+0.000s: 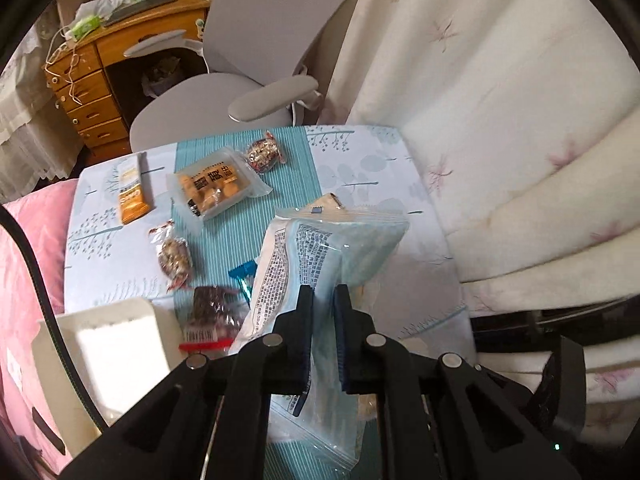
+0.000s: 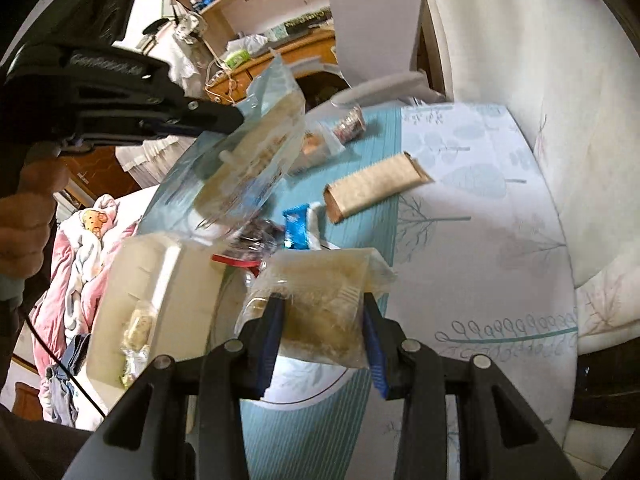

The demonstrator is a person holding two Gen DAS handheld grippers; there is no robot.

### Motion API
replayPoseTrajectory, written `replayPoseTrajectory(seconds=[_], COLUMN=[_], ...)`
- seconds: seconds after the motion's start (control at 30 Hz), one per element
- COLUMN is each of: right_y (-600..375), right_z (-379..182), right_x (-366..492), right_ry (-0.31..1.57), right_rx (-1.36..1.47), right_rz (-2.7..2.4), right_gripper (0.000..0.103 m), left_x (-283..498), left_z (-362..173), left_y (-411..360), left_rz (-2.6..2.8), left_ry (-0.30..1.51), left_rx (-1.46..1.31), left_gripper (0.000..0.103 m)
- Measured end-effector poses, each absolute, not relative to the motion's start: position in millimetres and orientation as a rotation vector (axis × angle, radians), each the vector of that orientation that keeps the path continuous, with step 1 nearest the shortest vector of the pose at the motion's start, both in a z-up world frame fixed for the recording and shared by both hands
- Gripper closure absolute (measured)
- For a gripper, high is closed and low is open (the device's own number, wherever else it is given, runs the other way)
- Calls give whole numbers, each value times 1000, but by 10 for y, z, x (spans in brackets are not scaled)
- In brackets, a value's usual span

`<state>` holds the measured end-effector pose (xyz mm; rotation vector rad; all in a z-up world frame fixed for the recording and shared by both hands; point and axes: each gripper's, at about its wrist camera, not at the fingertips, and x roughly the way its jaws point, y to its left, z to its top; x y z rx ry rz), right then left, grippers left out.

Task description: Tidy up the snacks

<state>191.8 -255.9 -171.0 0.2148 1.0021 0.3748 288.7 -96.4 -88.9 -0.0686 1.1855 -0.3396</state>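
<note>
Your left gripper [image 1: 324, 300] pinches the pale blue packet [image 1: 340, 240], lifted clear for the white box [image 2: 160, 292]. Your right gripper [image 2: 320, 312] clamps a clear biscuit pack [image 2: 320, 304] above the table [image 2: 480, 240], beside that box; 2 snacks held.

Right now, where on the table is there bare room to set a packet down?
The table is free on its right side, between the tan bar and the white cushion. It is crowded at the left, by the white box and the loose snacks.
</note>
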Motion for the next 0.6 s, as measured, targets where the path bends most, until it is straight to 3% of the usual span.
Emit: replayPoseTrajectory(seconds=[0.6], right_y=[-1988], right_z=[-1069], right_x=[1596], right_ry=[886], right_rx=[119], right_rz=[566], right_gripper=[65], left_x=[1750], left_z=[-162], left_y=[-79], left_rz=[-228], left_ry=[1087], left_rx=[-200], left_gripper=[96])
